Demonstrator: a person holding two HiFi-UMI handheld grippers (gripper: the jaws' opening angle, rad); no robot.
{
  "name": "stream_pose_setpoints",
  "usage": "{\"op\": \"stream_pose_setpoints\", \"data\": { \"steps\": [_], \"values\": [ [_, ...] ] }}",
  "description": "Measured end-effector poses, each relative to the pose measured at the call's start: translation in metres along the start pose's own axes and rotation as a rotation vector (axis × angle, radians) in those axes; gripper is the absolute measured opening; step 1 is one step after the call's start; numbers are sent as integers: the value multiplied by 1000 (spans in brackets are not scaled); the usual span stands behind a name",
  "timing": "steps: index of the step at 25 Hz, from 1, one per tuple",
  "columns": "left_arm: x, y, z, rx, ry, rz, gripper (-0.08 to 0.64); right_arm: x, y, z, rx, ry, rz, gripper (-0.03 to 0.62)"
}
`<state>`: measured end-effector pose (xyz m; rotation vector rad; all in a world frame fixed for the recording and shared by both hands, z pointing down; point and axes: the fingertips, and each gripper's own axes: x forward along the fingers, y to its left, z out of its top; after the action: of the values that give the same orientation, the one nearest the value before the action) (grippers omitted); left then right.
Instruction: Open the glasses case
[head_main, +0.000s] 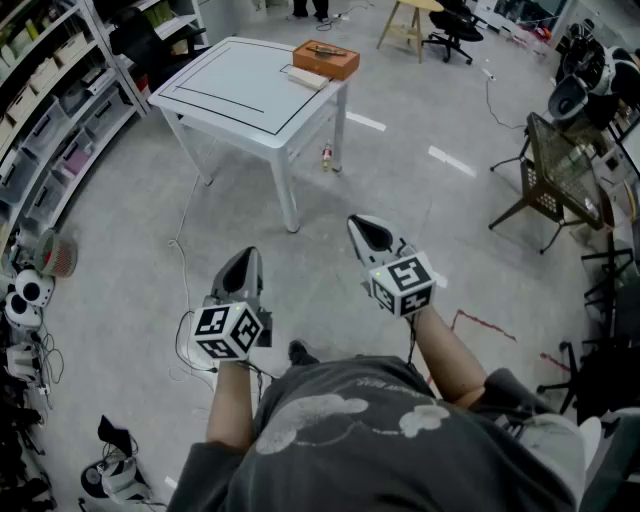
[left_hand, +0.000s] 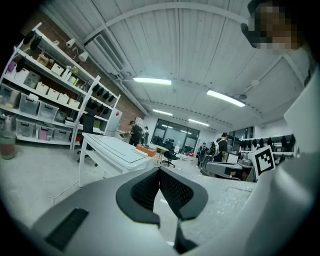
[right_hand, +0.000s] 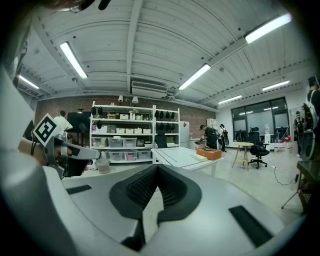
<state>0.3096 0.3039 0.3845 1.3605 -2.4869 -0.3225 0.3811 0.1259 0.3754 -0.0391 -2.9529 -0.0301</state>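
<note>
A white table (head_main: 215, 105) stands well ahead of me across the floor. On its far right corner sits an orange-brown box (head_main: 326, 60) with a small dark item on top, and a pale flat object (head_main: 308, 78) lies against it. I cannot tell which one is the glasses case. My left gripper (head_main: 243, 262) and right gripper (head_main: 368, 232) hang in the air side by side, far short of the table, both shut and empty. The left gripper (left_hand: 160, 170) points toward the table (left_hand: 115, 150) and box (left_hand: 146, 149). The right gripper (right_hand: 157, 167) also faces the box (right_hand: 209, 153).
Storage shelves (head_main: 50, 110) line the left side, with a small fan (head_main: 58, 255) and gear on the floor below. A bottle (head_main: 326, 157) lies by a table leg. A mesh chair (head_main: 560, 170) stands at right, a wooden stool (head_main: 408, 25) and office chair (head_main: 452, 30) beyond.
</note>
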Motion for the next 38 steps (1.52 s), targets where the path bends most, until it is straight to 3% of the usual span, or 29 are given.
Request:
{"op": "stream_pose_setpoints", "data": {
  "steps": [5,10,19,27,33,38],
  "values": [
    [3,22,1,27,14,10,3,20,12,-1,-1,0,15,0],
    [-1,40,-10,-9,32,15,3,32,23,-5,-14,19,28,0],
    [-6,90,11,18,14,1,3,75,43,3,-3,-17,-15,0],
    [-4,132,10,-24,48,-8,3,107,51,-12,12,45,-45,0],
    [22,163,8,-36,77,26,3,158,32,-26,-7,80,-53,2],
    [74,190,18,-21,89,58,3,220,2,-29,17,86,-1,2]
  ]
}}
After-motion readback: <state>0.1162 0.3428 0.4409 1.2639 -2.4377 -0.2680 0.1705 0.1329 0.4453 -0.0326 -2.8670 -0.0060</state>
